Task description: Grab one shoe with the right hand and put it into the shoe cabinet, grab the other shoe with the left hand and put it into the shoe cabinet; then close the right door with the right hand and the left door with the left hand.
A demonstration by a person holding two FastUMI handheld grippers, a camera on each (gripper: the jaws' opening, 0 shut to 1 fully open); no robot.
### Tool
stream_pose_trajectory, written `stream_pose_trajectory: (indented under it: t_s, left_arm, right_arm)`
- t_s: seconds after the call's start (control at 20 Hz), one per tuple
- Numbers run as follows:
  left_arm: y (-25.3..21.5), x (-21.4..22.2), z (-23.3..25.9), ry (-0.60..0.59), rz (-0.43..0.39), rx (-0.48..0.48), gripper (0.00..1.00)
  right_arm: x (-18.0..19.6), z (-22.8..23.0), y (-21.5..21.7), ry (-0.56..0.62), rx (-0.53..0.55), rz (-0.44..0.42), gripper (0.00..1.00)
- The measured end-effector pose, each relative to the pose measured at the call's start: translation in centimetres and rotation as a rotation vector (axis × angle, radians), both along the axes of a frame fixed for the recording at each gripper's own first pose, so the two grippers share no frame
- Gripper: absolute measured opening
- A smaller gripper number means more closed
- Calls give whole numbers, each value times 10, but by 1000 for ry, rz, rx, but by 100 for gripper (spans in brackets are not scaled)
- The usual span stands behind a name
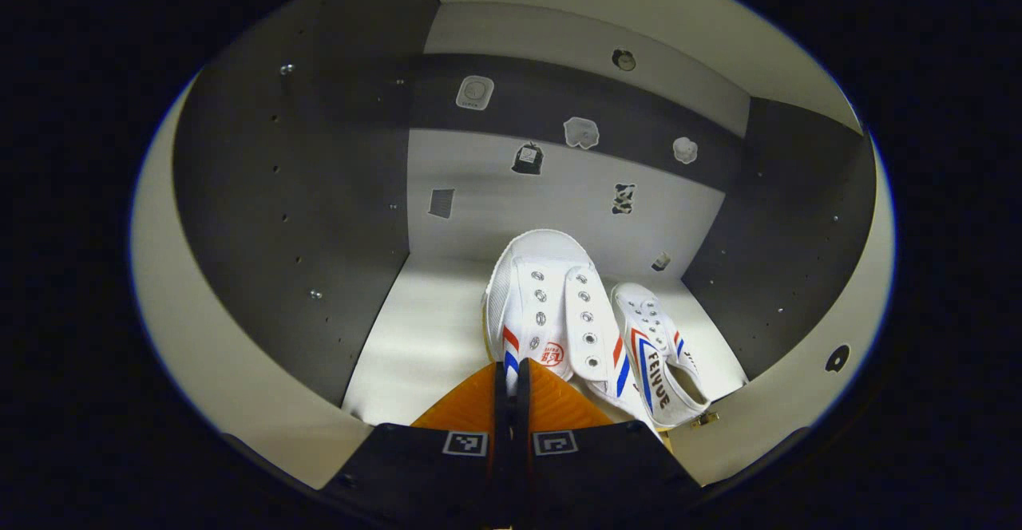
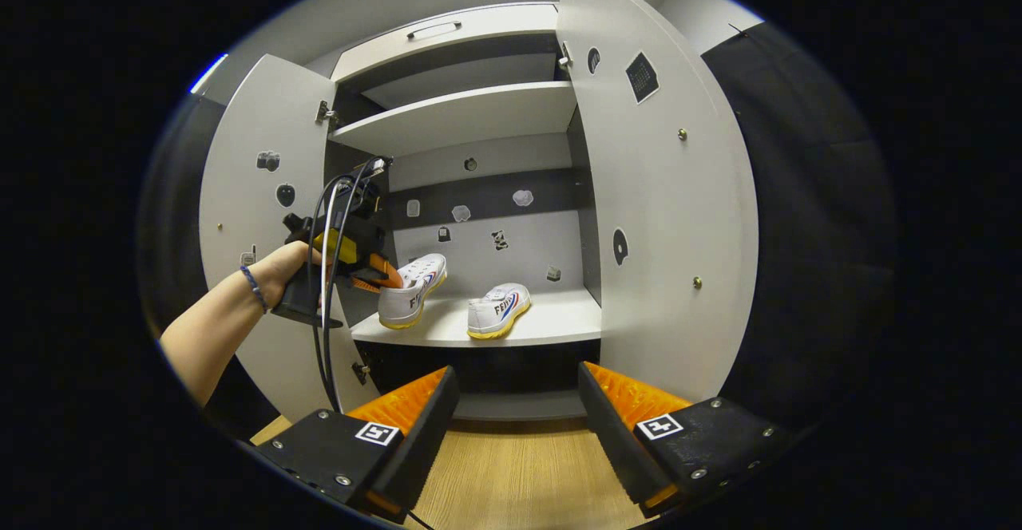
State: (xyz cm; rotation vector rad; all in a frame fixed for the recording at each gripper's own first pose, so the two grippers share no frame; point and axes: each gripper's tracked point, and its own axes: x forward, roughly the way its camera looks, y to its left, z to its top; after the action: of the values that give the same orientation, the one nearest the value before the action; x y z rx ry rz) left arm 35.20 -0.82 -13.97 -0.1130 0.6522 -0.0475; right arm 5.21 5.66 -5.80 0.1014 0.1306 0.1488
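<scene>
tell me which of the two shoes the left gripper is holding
The left shoe on the shelf, nearest the left door: the left gripper is clamped on its heel. The right shoe sits free, untouched.

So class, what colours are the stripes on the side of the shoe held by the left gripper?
Red and blue stripes on the white shoe, clearest in the left gripper view.

1. The left gripper [image 1: 511, 370] has its two fingers pressed close together, clamped on the heel of a white shoe [image 1: 543, 306]
2. In the right gripper view the left gripper [image 2: 375, 273] is held up at shelf height, pointing into the cabinet, by a hand [image 2: 287, 270] with a bare forearm and a wristband
3. The right gripper [image 2: 517, 402] sits low, well back from the left one, its fingers spread wide apart with nothing between them
</scene>
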Motion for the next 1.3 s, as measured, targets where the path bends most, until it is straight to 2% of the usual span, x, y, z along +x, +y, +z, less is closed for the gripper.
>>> stream_pose_trajectory:
  t_s: [0.15,0.35,0.5,0.55,0.6,0.65,0.7,0.8,0.95,1.0,1.05,1.1,1.2,1.25,1.3]
  left_arm:
    - [2,22,-20,26,2,30,6]
    - [-2,30,-54,101,23,-21,7]
    - [-3,30,-56,95,15,-17,7]
    - [-8,30,-50,75,-4,-35,10]
    - [-12,32,-40,36,-17,-57,18]
    - [-9,33,-27,-11,-15,-47,31]
    - [-6,31,-10,-57,-14,-23,34]
    - [-9,19,24,-134,-38,12,51]
    - [-15,-6,73,-246,-54,38,67]
    - [-13,-15,90,-286,-53,49,76]
    - [-13,-27,103,-320,-49,56,73]
    - [-12,-39,119,-353,-45,62,78]
    - [-15,-67,145,-412,-50,68,81]
    - [-17,-83,156,-439,-51,71,92]
    - [-19,-99,166,-464,-51,73,90]
  right_arm:
    - [4,2,-2,-2,2,-8,92]
    - [7,0,-5,3,5,-21,92]
    - [7,-3,-5,9,8,-23,92]
    - [8,-5,-4,11,7,-22,92]
    - [9,-7,-3,13,8,-20,93]
    - [9,-8,0,17,10,-14,93]
    - [8,-8,3,18,15,-7,93]
    - [6,-6,10,17,30,10,92]
    - [-2,0,15,5,36,27,92]
    - [-4,3,16,0,36,30,92]
    - [-9,6,16,-5,37,32,92]
    - [-14,9,15,-11,36,34,92]
    - [-23,13,12,-19,26,40,92]
    - [-28,14,8,-21,18,39,92]
    - [-34,16,3,-24,13,37,92]
